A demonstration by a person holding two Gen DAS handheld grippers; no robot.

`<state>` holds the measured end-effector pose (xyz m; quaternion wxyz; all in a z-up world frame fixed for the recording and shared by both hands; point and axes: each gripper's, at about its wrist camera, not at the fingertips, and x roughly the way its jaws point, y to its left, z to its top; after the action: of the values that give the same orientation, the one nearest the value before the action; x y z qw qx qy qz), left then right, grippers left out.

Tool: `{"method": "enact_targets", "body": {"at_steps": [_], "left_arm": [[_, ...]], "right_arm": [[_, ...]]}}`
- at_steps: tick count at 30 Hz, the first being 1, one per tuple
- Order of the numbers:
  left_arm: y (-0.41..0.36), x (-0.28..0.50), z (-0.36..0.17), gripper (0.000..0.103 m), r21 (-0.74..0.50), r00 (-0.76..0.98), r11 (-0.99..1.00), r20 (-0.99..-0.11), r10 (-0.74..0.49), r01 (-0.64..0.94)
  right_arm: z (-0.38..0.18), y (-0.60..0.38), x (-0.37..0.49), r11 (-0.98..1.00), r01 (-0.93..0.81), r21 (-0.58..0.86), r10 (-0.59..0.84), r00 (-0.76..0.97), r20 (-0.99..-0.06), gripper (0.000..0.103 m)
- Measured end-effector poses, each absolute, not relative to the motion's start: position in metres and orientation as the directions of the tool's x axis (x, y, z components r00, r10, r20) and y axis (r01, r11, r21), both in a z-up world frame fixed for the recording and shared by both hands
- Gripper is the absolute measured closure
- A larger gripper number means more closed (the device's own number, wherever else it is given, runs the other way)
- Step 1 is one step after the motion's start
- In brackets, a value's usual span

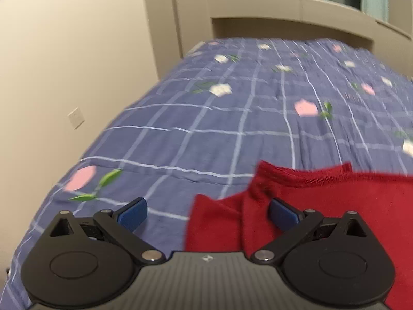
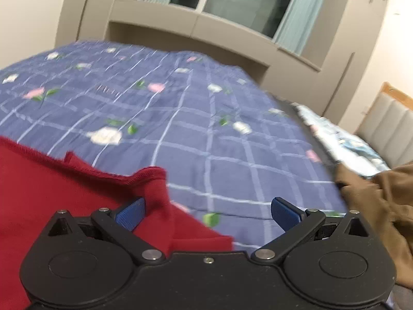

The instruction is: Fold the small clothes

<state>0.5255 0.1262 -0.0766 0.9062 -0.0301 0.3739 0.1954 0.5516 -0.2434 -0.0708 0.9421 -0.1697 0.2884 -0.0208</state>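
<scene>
Two grippers are in your hands, and each wrist view shows one of them along its bottom edge with its jaws spread wide. Your left gripper (image 1: 207, 214) has two blue pads (image 1: 133, 215), one at lower left and one right of centre; neither pinches anything, though the right-hand pad lies against a raised fold of the one red garment (image 1: 335, 206). That garment fills the lower right of the left wrist view, its hemmed edge running along its upper side, and it lies on the blue checked quilt (image 1: 206, 118).

Your right gripper (image 2: 207, 214) likewise shows two blue pads, and its jaws stand fully apart. The same red garment sits at the lower left of this view, with one bunched corner rising just beside the left-hand pad; the pads do not clamp it. One brown garment (image 2: 382, 206) lies crumpled at the right edge, well apart from the red one. One pale blue patterned cloth (image 2: 343, 139) lies beyond it, toward the upper right. One window with two teal curtains (image 2: 296, 10) spans the top of the frame.
</scene>
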Motion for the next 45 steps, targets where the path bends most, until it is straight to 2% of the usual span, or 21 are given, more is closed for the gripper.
{"method": "enact_targets", "body": {"at_steps": [4,8,12,15,18,24,29,32,34,38,45], "left_arm": [[0.132,0.486,-0.055,0.001,0.036,0.68,0.905,-0.647,0.344,-0.424],[0.127,0.439,-0.045,0.0,-0.021,0.726,0.909,-0.609,0.319,-0.417],[0.108,0.413,-0.056,0.0,-0.001,0.724,0.923,-0.621,0.3,-0.384],[0.091,0.411,-0.073,0.001,0.101,0.672,0.929,-0.663,0.329,-0.355],[0.082,0.408,-0.085,0.0,0.173,0.678,0.923,-0.634,0.371,-0.344],[0.084,0.405,-0.084,0.001,0.138,0.667,0.921,-0.652,0.361,-0.364],[0.101,0.381,-0.069,0.0,-0.005,0.668,0.925,-0.693,0.27,-0.379],[0.109,0.369,-0.078,0.0,-0.008,0.631,0.905,-0.72,0.29,-0.425],[0.113,0.364,-0.089,0.0,-0.005,0.617,0.907,-0.735,0.282,-0.421],[0.115,0.353,-0.098,0.0,-0.022,0.675,0.922,-0.688,0.266,-0.386],[0.123,0.347,-0.101,0.0,-0.084,0.707,0.924,-0.671,0.225,-0.373]], "right_arm": [[-0.054,-0.235,0.512,0.892,-0.004,-0.452,-0.212,0.879,-0.426,0.001],[-0.044,-0.223,0.459,0.896,-0.024,-0.443,-0.159,0.915,-0.372,0.001],[-0.059,-0.204,0.422,0.883,-0.096,-0.459,-0.106,0.913,-0.394,0.001],[-0.081,-0.197,0.414,0.859,-0.127,-0.496,-0.121,0.892,-0.436,0.001],[-0.097,-0.203,0.407,0.879,-0.111,-0.464,-0.103,0.905,-0.413,0.001],[-0.093,-0.209,0.406,0.901,-0.117,-0.419,-0.086,0.896,-0.436,0.001],[-0.081,-0.204,0.378,0.905,-0.094,-0.415,-0.098,0.903,-0.418,0.001],[-0.098,-0.2,0.368,0.894,-0.133,-0.429,-0.093,0.879,-0.468,0.0],[-0.102,-0.195,0.364,0.874,-0.129,-0.469,-0.105,0.891,-0.441,0.0],[-0.105,-0.189,0.362,0.853,-0.121,-0.507,-0.122,0.9,-0.419,0.0],[-0.114,-0.173,0.354,0.774,-0.081,-0.628,-0.169,0.929,-0.329,0.0]]}}
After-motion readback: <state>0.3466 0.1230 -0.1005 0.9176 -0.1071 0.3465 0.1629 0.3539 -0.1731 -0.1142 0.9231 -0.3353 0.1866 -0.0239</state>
